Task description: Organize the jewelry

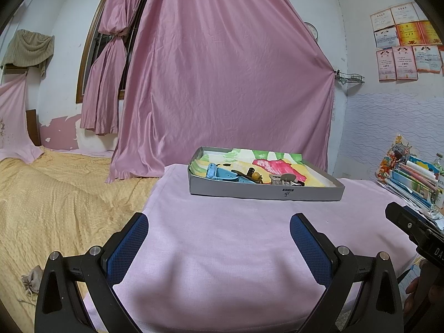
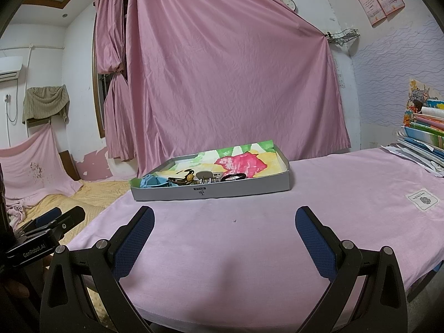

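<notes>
1. The tray [image 1: 266, 191] sat at the surface's [image 1: 222, 236] far edge, jewelry [image 1: 249, 177] inside.
2. Both the left gripper [image 1: 219, 247] and right gripper [image 2: 224, 244] were wide open, empty.
3. The tray lay straight ahead of both.

A table [image 2: 249, 249] draped in pink cloth carries a shallow grey tray [image 2: 222, 190] near its far edge — and, well apart at the right, a stack of books [image 2: 424, 136].
</notes>
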